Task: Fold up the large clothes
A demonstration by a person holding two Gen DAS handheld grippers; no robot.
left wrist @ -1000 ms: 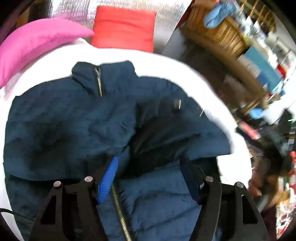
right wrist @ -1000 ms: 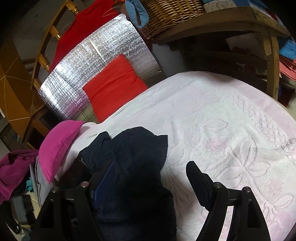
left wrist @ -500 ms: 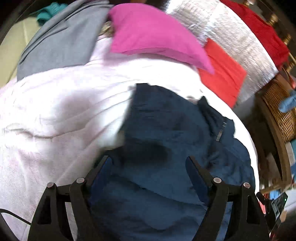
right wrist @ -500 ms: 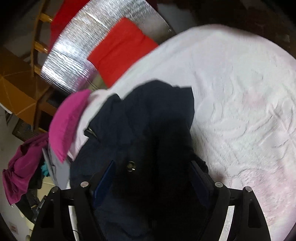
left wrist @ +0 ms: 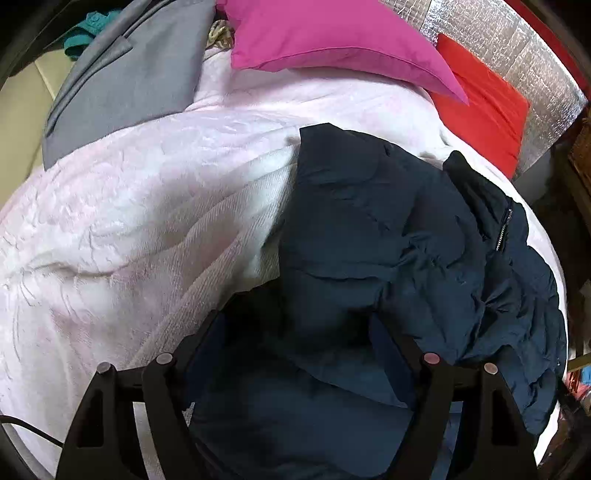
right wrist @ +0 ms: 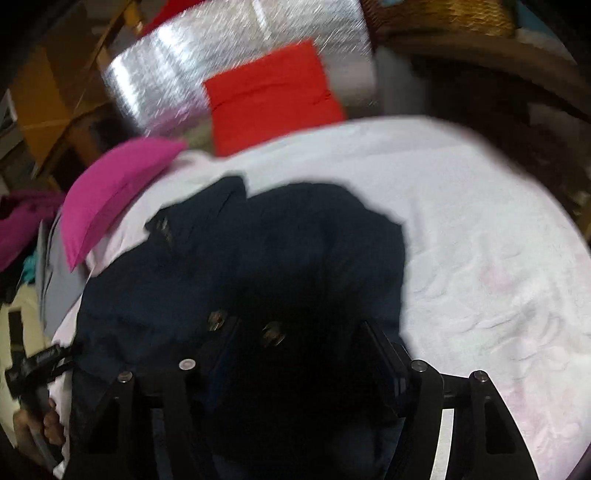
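Bed (left wrist: 122,229) under a pale pink-white textured cover, filling most of both wrist views, spreading left of the left hand-held gripper (left wrist: 295,332) and right of the right hand-held gripper (right wrist: 299,343). Navy padded jacket (left wrist: 388,229) lying rumpled on that cover, directly ahead of and beneath both hand-held grippers; collar and zip (left wrist: 503,230) at its far end, up and to the right of the left one. Silver foil panel (right wrist: 177,74) standing past the bed's far edge, well beyond both. Magenta pillow (left wrist: 332,33) at the far end of the bed, beyond the jacket, touching the red cushion (left wrist: 484,107) leaning on the foil. Grey cloth (left wrist: 129,70) draped far left of the left one, teal fabric just behind it. Wicker basket (right wrist: 443,14) on a wooden shelf far ahead of the right one, blurred. Left hand-held gripper spread wide, jacket fabric lying between the fingers (left wrist: 199,332), pads not seen pressing on it: released. Right hand-held gripper closing, dark jacket fabric with two metal snaps (right wrist: 271,334) between its jaws; frame blurred and shadowed, contact with the pads not clear, grasp cannot be told. A person's hand (right wrist: 44,424) on the other tool's handle at the lower left of the right wrist view.
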